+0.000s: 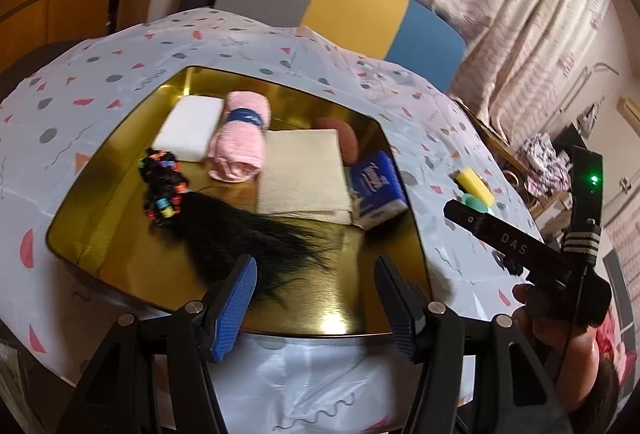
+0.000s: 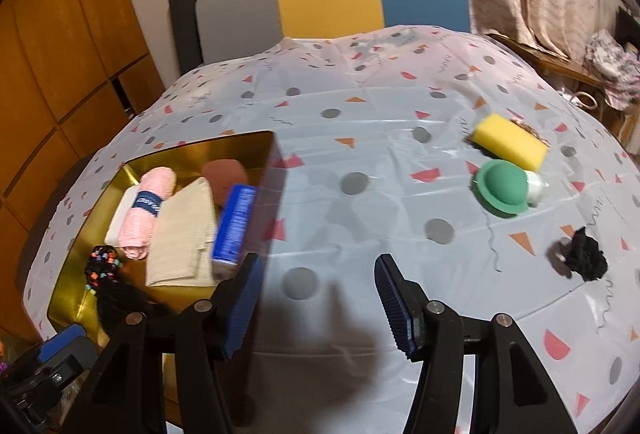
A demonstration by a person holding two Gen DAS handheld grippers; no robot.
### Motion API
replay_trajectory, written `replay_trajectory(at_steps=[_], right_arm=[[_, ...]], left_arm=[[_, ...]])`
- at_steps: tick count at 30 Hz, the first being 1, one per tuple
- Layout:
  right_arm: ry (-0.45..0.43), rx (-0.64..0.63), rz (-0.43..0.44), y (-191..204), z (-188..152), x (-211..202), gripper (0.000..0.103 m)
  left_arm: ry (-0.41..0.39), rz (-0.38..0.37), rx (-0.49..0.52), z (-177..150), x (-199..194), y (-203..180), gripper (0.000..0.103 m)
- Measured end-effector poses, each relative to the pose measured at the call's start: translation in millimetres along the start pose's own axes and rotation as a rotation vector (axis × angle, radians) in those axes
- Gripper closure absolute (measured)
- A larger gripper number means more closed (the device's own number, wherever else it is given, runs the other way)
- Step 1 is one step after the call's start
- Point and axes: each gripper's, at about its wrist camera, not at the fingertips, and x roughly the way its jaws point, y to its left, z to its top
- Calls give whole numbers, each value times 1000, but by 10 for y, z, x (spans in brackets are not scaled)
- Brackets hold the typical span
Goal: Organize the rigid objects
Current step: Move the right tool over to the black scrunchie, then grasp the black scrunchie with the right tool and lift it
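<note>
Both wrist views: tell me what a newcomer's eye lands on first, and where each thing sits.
The shiny gold tray on the patterned tablecloth draws the eye first, packed with a pink rolled towel, a beige folded cloth, a blue tissue pack and a black hairpiece with coloured beads. Off to the right on the cloth lie a yellow sponge and a green dome-shaped piece.

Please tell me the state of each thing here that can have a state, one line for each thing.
left gripper: open, empty
right gripper: open, empty
gold tray: partly filled
pink towel: rolled, banded
beige cloth: folded flat
tissue pack: tilted on the beige cloth's edge
yellow sponge: outside the tray
</note>
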Motion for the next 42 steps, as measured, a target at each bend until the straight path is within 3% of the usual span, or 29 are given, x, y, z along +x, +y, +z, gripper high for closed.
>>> replay_trajectory(at_steps=[11,17,23,31,34,39,42], right_arm=[[70,86,-94,-800,-315,46,38],[47,229,-161,-1572,-498,-99,38],[-42,360,-267,-2277,-391,-261,25],[-4,395,-250,-2680,-189,139,22],[-13,328,-265,-2639,-178,206,29],[-41,298,-210,-2586,-184,248,32],[-45,271,-176,-2549,-180,279,52]], left_arm=[[50,-59,133,-66,132,-553,41],[77,-95,215,-106,220,-904,41],[104,-122,254,-142,304,-1121,41],[104,-119,279,-128,312,-1286,41],[109,-112,288,-131,331,-1326,41],[129,-110,303,-140,409,-1435,41],[135,-116,321,-132,457,-1542,41]])
